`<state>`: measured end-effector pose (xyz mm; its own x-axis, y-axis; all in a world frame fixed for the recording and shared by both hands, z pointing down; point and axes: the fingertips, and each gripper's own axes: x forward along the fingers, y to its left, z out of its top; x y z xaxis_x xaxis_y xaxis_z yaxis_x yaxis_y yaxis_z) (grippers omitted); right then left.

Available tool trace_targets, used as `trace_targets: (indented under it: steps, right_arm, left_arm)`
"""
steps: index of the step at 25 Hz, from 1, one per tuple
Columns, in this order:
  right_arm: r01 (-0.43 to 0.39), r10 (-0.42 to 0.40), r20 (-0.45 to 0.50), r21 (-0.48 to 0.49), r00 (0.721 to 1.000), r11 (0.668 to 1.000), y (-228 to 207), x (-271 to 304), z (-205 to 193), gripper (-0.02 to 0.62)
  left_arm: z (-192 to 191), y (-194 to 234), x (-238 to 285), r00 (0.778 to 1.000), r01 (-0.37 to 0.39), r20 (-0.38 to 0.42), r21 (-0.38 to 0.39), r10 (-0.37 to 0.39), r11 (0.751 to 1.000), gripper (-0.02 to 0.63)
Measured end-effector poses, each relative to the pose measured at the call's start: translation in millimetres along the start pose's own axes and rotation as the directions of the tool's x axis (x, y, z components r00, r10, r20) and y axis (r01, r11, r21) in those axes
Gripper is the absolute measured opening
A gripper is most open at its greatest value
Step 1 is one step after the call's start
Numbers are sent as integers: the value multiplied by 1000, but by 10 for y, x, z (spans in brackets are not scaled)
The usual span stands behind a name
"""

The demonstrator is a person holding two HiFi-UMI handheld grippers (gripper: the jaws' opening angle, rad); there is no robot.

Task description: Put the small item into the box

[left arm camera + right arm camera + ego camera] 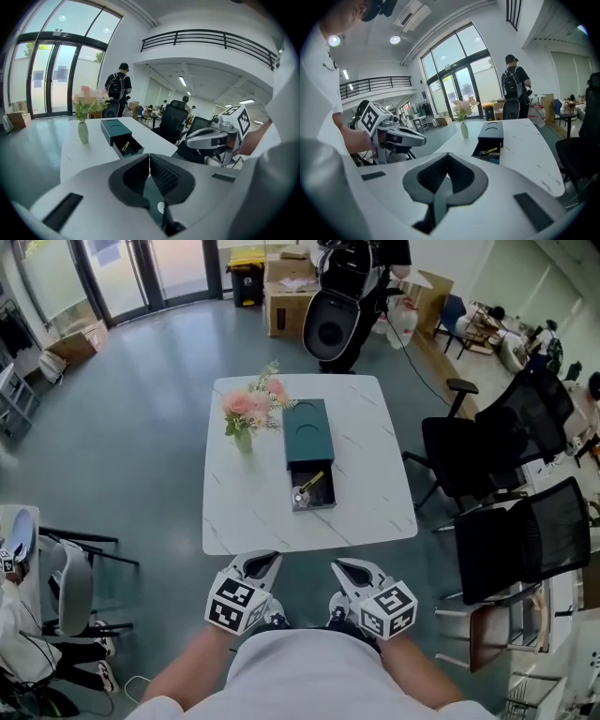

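Observation:
A dark green box (308, 430) lies on the white marble table (375, 493), with its drawer (314, 493) pulled open toward me. A small yellow item (311, 481) and a small silvery piece lie inside the drawer. My left gripper (265, 562) and right gripper (349, 569) hang close to my body, below the table's near edge, both shut with nothing in them. In the left gripper view the jaws (150, 161) meet, with the box (115, 129) far ahead. The right gripper view shows closed jaws (448, 160) and the drawer (487, 151) beyond.
A vase of pink flowers (247, 415) stands left of the box. Black office chairs (473, 451) crowd the table's right side, and another chair (67, 585) is at lower left. A person with a backpack (349, 292) and cardboard boxes (286, 287) are beyond the far edge.

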<state>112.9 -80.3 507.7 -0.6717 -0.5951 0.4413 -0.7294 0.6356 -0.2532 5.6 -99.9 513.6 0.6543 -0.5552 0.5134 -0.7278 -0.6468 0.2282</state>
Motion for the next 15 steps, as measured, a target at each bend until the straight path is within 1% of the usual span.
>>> trace_targets:
  steps: [2,7,15]
  right_arm:
    - [-6,6,-1,-10,1000,1000,-36,-48,-8,15]
    - [-21,21,0,-10,1000,1000,-135,-116,-5,15]
    - [-40,40,16,-9,999,999,-211,-158,23,15]
  left_arm:
    - [9,-52,41,1000,-4,8,-10,4,1000,17]
    - [86,-183,108,1000,-11,20,0,11,1000,16]
    - [144,-246,137,999,-44,26,2,44,999,17]
